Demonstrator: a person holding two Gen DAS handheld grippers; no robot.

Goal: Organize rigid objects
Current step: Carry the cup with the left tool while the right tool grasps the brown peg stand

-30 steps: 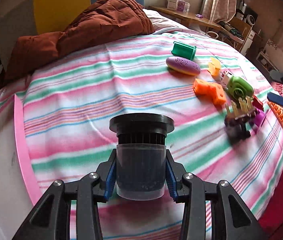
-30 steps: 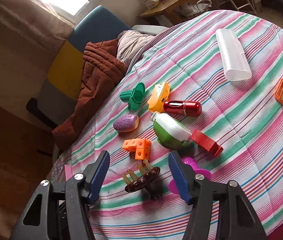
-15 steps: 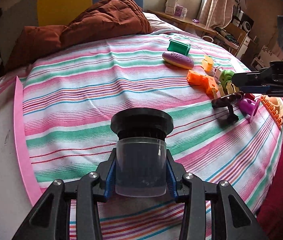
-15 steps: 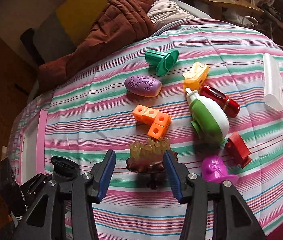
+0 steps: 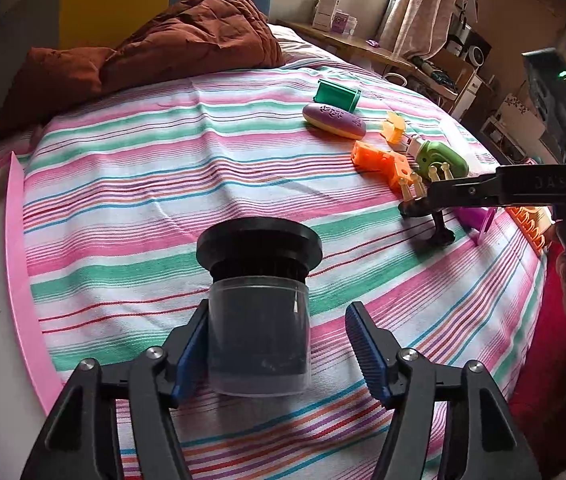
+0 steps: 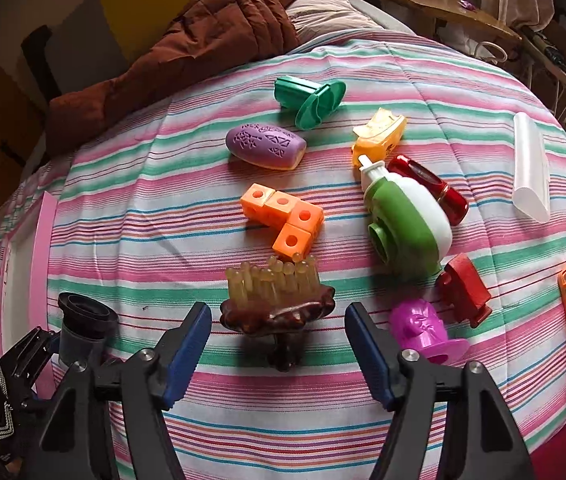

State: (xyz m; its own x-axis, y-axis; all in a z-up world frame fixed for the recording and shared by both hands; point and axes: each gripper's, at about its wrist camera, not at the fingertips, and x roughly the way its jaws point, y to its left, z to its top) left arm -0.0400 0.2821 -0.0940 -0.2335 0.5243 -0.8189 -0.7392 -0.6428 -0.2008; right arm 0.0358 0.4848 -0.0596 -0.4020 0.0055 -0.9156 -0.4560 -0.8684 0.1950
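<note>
Left gripper (image 5: 277,350) jaws newly parted

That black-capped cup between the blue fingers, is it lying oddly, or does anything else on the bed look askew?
The cup lies tipped on its side, against only one pad of the left gripper, whose jaws have just been opening. The brown brush stands bristles-up on its handle, untouched between the right gripper's open jaws. Nothing looks spilled or broken.

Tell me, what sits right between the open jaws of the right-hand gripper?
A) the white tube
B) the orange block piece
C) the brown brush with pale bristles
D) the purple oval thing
C: the brown brush stands upright between the right gripper's spread blue pads, neither touching it.
</note>
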